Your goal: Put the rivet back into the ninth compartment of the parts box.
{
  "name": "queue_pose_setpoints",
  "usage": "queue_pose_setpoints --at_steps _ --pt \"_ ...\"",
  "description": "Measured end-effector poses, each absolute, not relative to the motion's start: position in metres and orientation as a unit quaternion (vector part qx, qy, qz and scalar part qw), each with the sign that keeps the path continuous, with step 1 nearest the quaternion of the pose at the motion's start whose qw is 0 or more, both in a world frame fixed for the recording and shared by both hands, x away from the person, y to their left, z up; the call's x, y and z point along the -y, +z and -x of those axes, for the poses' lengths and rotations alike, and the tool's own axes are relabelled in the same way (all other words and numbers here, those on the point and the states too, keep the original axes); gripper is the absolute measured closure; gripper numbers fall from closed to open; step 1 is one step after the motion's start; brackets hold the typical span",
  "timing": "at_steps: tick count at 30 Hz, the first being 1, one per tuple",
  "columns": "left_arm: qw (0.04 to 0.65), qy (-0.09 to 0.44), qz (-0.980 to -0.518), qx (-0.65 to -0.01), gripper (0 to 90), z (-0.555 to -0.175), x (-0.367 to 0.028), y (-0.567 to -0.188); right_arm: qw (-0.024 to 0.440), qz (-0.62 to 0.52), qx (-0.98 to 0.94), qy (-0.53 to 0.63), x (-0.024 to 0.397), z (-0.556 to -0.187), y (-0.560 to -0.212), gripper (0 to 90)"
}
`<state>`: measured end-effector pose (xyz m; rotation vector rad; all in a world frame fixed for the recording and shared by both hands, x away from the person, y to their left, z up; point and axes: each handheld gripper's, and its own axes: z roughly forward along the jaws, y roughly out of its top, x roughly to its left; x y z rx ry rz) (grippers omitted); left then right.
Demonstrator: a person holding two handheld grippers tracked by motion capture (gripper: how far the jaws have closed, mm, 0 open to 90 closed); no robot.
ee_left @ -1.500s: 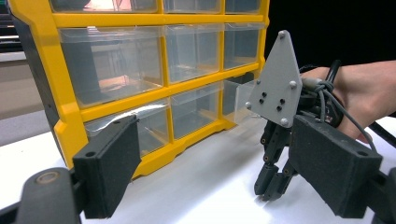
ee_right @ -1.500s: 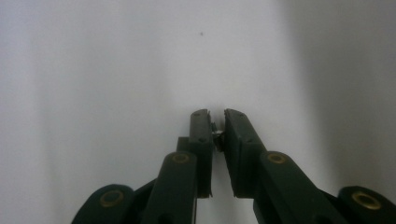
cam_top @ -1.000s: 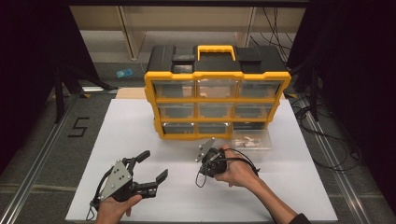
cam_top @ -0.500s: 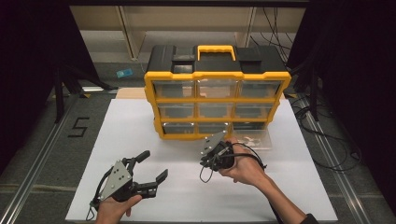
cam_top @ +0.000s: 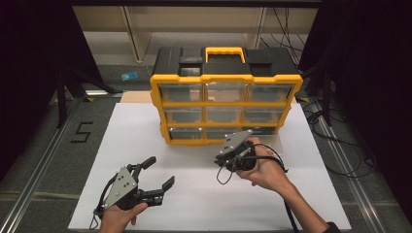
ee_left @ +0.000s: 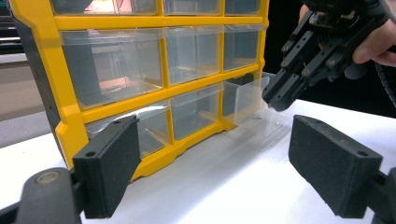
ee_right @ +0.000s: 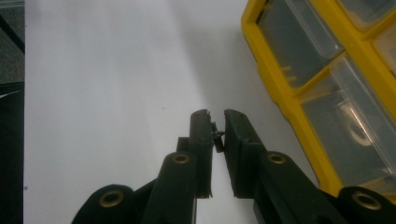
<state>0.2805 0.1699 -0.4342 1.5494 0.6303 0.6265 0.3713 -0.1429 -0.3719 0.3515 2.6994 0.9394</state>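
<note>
Jaws of the right gripper [ee_right: 216, 122] nearly together, pinching a small dark part [ee_right: 216, 136], too small to identify, between the pads. Right gripper [cam_top: 232, 154] held above the white table top [cam_top: 194, 204], just in front of the yellow drawer organizer [cam_top: 226, 104], near its lower right drawers. Seen from the left gripper view, the right gripper [ee_left: 280, 95] hangs over a clear plastic drawer [ee_left: 254, 105] pulled out of the organizer's bottom row and lying on the table before its bay; jaw tips just above the drawer, contact cannot be told. Left gripper [cam_top: 158, 174] rests low near the table's front left, jaws wide apart, nothing between them; its black pads [ee_left: 109, 165] frame the organizer's lower drawers.
</note>
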Motion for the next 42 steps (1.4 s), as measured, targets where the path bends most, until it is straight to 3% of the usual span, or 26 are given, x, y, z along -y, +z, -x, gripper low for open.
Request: queue_pose_setpoints --at_steps 42 --pt "0.631 0.272 -0.671 -0.278 16.6 -0.28 -0.171 -0.433 0.188 -0.194 -0.89 0.368 0.221 -0.381 -0.339 82.2"
